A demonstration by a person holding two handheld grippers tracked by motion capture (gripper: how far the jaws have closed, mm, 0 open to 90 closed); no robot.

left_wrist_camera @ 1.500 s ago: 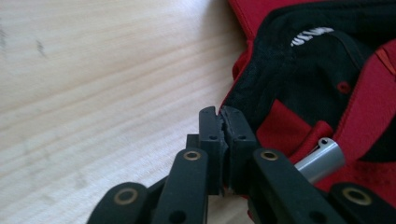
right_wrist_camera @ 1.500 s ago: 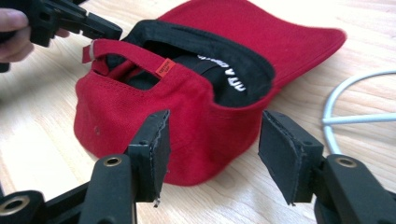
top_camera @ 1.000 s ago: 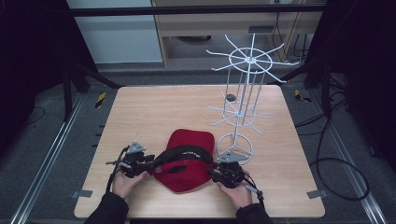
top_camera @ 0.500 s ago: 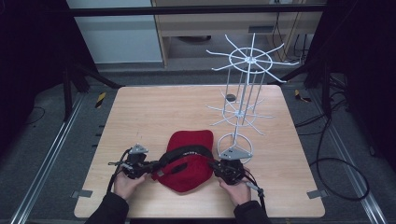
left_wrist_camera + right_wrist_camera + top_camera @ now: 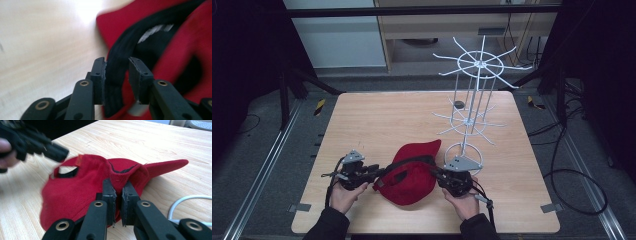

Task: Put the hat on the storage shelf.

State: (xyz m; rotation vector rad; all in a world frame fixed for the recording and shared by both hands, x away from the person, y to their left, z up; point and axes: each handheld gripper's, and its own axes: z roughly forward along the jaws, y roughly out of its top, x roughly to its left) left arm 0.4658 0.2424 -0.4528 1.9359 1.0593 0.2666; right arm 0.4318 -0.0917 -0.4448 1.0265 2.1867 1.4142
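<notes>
A red cap (image 5: pixel 412 175) lies on the wooden table (image 5: pixel 387 120) near its front edge, brim pointing to the far right. My right gripper (image 5: pixel 118 186) is shut on a fold of the red cap (image 5: pixel 75 192) just behind the brim. My left gripper (image 5: pixel 117 62) is at the cap's opposite side. Its jaws stand apart around the cap's black inner band (image 5: pixel 117 75), with a gap on one side. From above, the left gripper (image 5: pixel 374 175) and the right gripper (image 5: pixel 437 175) flank the cap, each held in a hand.
A white wire display stand (image 5: pixel 472 100) with spoked arms rises at the right, its ring base (image 5: pixel 464 150) just behind my right gripper. A small dark object (image 5: pixel 458 104) lies near the stand. Bare wood stretches across the table's left and far side.
The cap has shifted and bunched slightly between the grippers. Both hands stay at its sides; the left gripper shows motion blur.
</notes>
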